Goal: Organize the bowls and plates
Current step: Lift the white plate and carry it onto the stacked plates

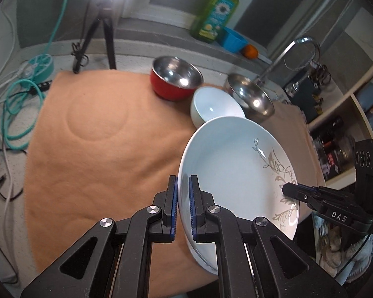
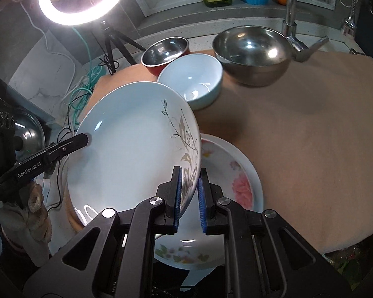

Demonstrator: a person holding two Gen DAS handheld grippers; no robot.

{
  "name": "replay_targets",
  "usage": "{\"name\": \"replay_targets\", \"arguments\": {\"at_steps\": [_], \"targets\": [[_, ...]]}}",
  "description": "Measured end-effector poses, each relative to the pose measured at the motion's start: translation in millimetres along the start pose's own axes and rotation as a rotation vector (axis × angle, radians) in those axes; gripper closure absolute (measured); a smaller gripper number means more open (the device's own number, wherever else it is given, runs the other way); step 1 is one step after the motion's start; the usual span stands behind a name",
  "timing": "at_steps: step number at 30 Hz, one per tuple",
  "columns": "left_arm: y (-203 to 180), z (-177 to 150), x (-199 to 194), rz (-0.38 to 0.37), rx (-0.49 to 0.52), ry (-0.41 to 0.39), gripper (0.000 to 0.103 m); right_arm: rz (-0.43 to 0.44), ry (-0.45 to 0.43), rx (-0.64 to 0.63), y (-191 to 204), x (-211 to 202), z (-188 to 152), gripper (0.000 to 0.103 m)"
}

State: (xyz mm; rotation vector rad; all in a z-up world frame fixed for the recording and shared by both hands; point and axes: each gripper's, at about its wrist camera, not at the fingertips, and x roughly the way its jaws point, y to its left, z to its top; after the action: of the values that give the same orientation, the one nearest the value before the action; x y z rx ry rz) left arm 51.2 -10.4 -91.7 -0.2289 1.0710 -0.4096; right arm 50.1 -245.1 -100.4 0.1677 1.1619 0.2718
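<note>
Here, the pale blue ceramic plate with a grey leaf motif (image 1: 236,173) is held tilted above the orange cloth (image 1: 99,149) on the bench, each tool clamped on its rim: the left tool (image 1: 183,186) at the plain edge, the right tool (image 2: 189,186) at the patterned edge. Beyond stand a red steel-lined bowl (image 1: 175,78), a pale blue ceramic bowl (image 1: 216,105) and a bare steel bowl (image 1: 252,96). Only the right wrist view shows a white flower-printed plate (image 2: 236,181) lying beneath the held plate, and a gloved hand (image 2: 29,213) below the left tool.
</note>
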Motion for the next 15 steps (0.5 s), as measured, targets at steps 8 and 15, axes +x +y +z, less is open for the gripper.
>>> {"name": "replay_targets", "arguments": {"at_steps": [8,15], "targets": [[-23,-18,22,-0.011,0.051,0.066,0.096,-0.053,0.036,0.036,-29,5,-27,0.091],[-35,-25,31,0.004,0.089,0.087,0.096,-0.083,0.071,0.044,-40,15,-43,0.091]]}}
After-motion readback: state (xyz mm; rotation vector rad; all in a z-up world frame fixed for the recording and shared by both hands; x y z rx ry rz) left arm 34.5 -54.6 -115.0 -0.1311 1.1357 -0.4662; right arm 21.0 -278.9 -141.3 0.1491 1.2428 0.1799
